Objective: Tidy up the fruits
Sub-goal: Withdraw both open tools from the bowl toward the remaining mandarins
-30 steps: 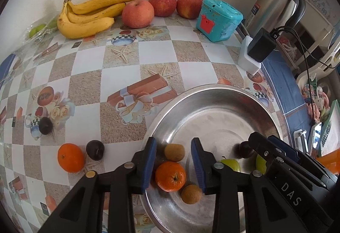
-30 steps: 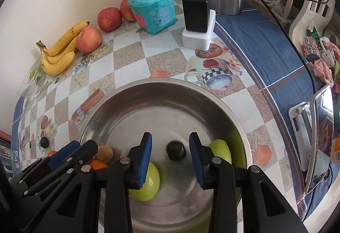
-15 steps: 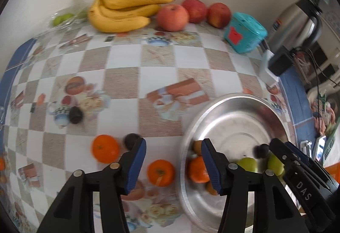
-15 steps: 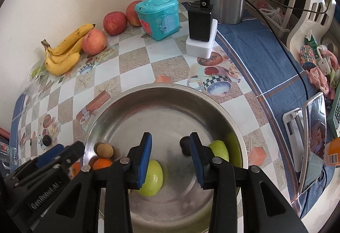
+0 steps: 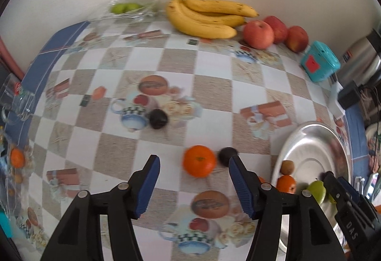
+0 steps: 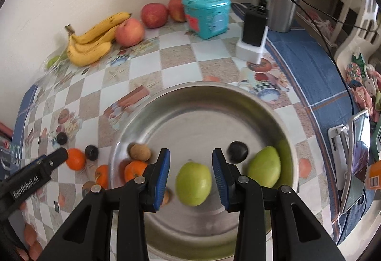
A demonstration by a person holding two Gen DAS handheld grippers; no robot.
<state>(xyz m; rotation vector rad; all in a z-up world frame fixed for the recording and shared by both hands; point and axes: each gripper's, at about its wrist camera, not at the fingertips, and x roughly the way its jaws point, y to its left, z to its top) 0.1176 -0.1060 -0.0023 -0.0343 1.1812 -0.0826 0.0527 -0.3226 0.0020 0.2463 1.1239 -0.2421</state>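
The left gripper, jaws spread and empty, has the loose mandarin just ahead at twelve o'clock — nearer it than the right gripper; that one, also spread, hovers over a green fruit in the steel bowl.

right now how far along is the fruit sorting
Partly done. The steel bowl already holds two green fruits, an orange, a brown fruit and a dark plum. Nothing is in hand: the left gripper, jaws wide, lines up on the loose orange beside a dark fruit; the right gripper is open over the bowl. Another dark fruit, the bananas and apples remain on the table.
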